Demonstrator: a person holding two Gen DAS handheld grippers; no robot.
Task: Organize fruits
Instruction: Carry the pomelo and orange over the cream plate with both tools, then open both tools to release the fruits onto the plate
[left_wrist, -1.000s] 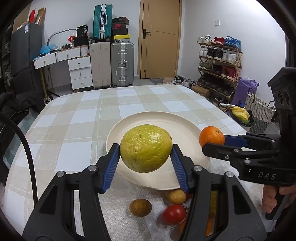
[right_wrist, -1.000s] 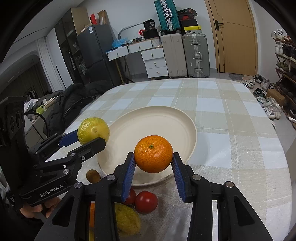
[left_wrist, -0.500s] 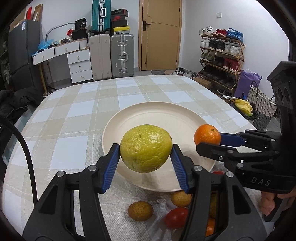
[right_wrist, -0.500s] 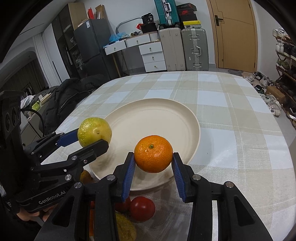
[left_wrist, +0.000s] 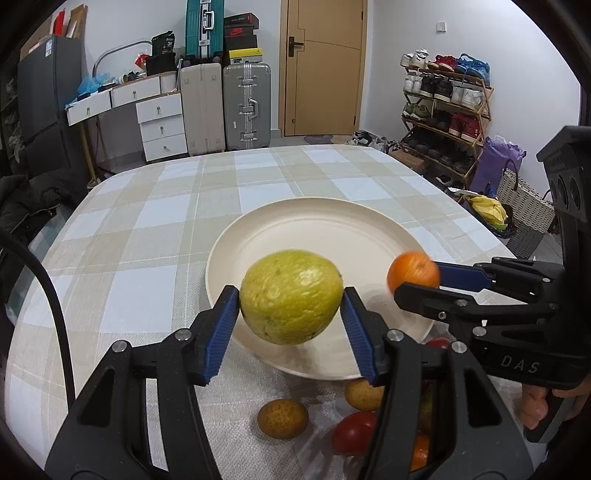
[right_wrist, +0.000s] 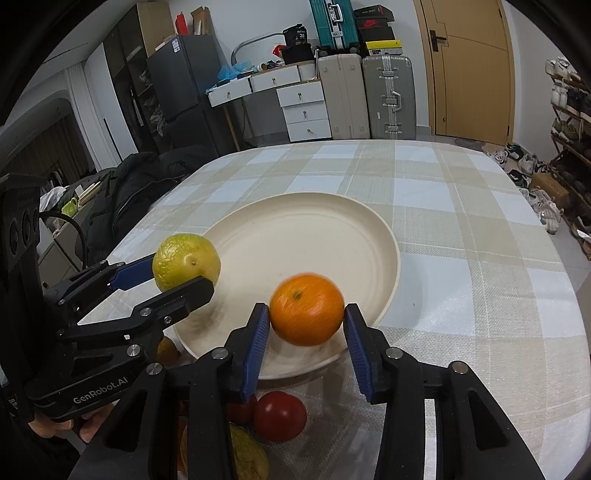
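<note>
Right tongs (right_wrist: 306, 325) now opening, orange (right_wrist: 306, 309) blurred & dropping free over plate (right_wrist: 384, 236) near edge; left tongs (left_wrist: 290, 319) still clamped on green citrus (left_wrist: 291, 296), so 1st fruit nearly placed.

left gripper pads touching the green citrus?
Touching. Left wrist view: both blue pads of the left gripper press the green citrus sides, holding it above the plate.

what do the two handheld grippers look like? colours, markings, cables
Both are black plastic with silver screws and ribbed blue finger pads. The left gripper reads "GenRobot.AI" and trails a black cable. The right gripper reads "DAS" and bears a block of round lenses.
</note>
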